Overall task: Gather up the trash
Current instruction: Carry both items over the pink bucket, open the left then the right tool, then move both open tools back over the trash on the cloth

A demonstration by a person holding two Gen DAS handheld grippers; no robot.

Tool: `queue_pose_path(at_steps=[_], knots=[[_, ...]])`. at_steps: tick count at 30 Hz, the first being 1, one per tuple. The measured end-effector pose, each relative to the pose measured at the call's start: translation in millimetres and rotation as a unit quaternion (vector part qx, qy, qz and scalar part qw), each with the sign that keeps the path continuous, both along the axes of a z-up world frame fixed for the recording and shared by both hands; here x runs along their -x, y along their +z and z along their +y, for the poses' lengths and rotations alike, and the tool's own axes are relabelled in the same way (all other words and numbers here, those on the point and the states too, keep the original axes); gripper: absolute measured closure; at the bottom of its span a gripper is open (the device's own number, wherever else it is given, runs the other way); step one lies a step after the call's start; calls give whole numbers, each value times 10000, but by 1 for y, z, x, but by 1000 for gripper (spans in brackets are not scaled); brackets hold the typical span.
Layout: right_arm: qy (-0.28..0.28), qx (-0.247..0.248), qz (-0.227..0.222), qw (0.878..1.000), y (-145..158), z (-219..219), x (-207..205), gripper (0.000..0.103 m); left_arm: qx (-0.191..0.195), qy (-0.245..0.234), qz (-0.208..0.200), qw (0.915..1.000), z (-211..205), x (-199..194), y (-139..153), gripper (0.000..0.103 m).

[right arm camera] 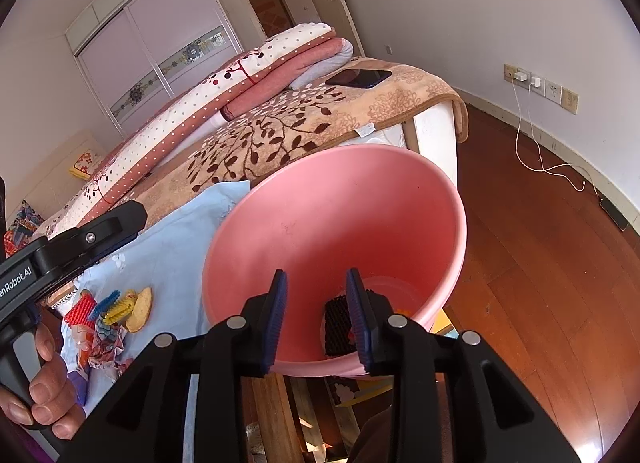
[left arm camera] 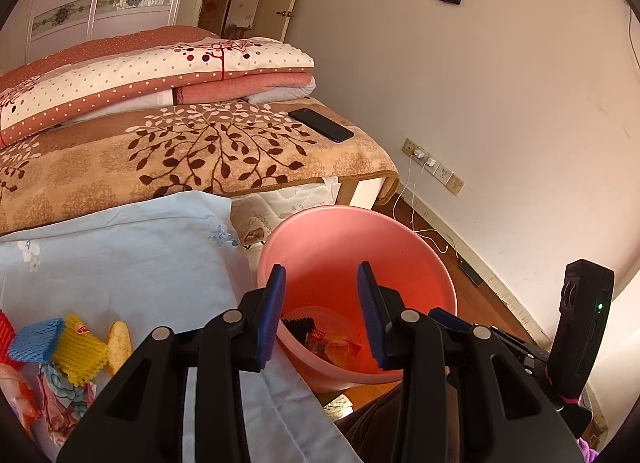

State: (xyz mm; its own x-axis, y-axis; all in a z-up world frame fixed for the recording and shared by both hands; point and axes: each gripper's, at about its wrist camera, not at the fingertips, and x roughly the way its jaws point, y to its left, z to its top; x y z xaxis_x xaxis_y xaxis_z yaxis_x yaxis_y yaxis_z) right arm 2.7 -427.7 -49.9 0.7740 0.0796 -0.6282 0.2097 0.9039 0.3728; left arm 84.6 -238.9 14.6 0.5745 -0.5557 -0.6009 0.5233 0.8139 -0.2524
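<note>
A pink bucket stands beside the bed, holding a black foam net and some wrappers. My left gripper hangs open over its mouth with nothing between the fingers. My right gripper is open above the bucket's near rim, also empty. On the light blue sheet to the left lie a blue foam net, a yellow foam net, a pale snack piece and crumpled wrappers. In the right wrist view a hand holds the left gripper's handle.
A leaf-patterned blanket covers the bed, with folded quilts and a black phone on it. Wall sockets with chargers trail white cables over the wooden floor to the right of the bucket.
</note>
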Motion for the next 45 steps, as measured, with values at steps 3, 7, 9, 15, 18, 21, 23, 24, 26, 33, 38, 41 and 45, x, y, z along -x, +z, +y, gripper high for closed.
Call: queue_pose_path(at_steps=[3, 7, 9, 15, 18, 21, 23, 24, 26, 33, 38, 41, 45], knots=[[84, 13, -92, 9999, 6, 6, 4, 60, 27, 109, -76, 9999, 15, 3, 6, 66], [297, 124, -208, 9993, 15, 21, 8, 60, -34, 326, -289, 9990, 38, 10, 18, 66], [435, 190, -270, 9985, 19, 30, 10, 60, -36, 457, -417, 9981, 53, 14, 25, 66], [916, 316, -381, 9946, 27, 63, 14, 60, -188, 958, -692, 9928, 98, 26, 38, 66], [1150, 324, -354, 9922, 28, 80, 13, 60, -235, 1175, -717, 9902, 123, 31, 40, 66], [1372, 365, -313, 9894, 26, 96, 13, 60, -309, 1367, -763, 9872, 146, 39, 41, 66], [1518, 385, -277, 9873, 24, 107, 13, 60, -354, 1506, -780, 9849, 162, 45, 39, 66], [1584, 396, -257, 9862, 23, 112, 14, 60, -366, 1573, -770, 9839, 170, 47, 38, 66], [1710, 422, -211, 9841, 20, 121, 14, 60, -380, 1698, -726, 9821, 185, 52, 35, 66], [2104, 502, -47, 9763, 11, 150, 14, 58, -385, 1873, -348, 9809, 219, 67, 12, 66], [2293, 554, 78, 9717, 4, 164, 13, 58, -431, 1715, 143, 9841, 219, 67, -18, 66], [2372, 594, 130, 9696, 2, 169, 11, 58, -499, 1621, 328, 9850, 214, 62, -34, 66], [2463, 623, 167, 9670, 0, 175, 10, 46, -728, 1648, 517, 9823, 211, 53, -53, 66]])
